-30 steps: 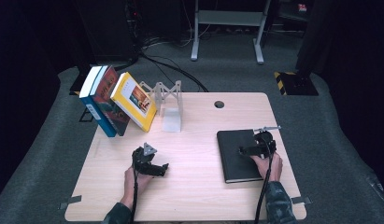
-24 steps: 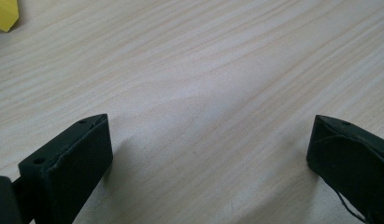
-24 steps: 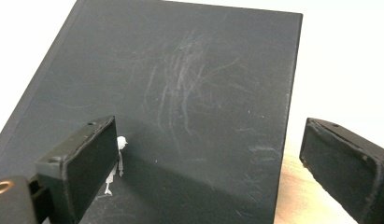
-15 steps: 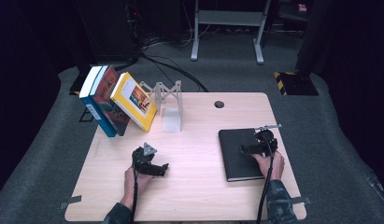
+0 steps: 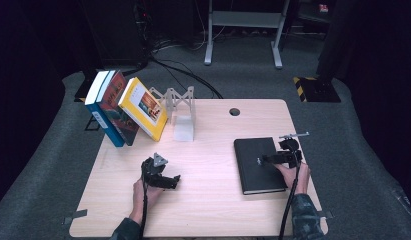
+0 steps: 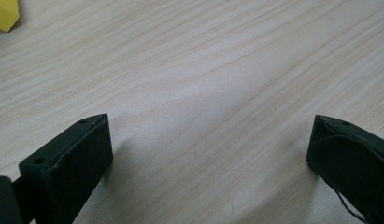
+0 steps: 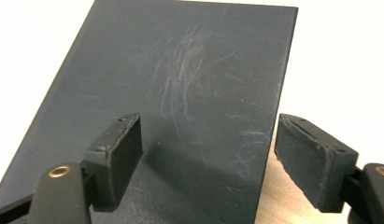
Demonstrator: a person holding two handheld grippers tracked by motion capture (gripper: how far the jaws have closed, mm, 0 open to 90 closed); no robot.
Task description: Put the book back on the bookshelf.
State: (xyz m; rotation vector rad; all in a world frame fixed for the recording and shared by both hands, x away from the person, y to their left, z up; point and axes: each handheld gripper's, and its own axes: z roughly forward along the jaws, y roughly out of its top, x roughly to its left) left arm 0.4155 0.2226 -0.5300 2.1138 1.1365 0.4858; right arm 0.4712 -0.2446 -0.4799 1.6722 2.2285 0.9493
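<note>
Black book [image 5: 258, 164] laid flat on surface [image 5: 208, 150], right side, cover up, nr front edge. Right gripper [image 7: 208, 154] positioned over bk's edge: one jaw above cover, other past edge over wood; jaws just been closing, not yet pressed on bk, prob. lined up for edge grip. Left gripper [image 6: 208, 144] rested idle on bare wood, jaws wide apart, nothing between. Leaning books [image 5: 125, 110] propped by rack [image 5: 178, 102] at rear left, likely destination.
</note>
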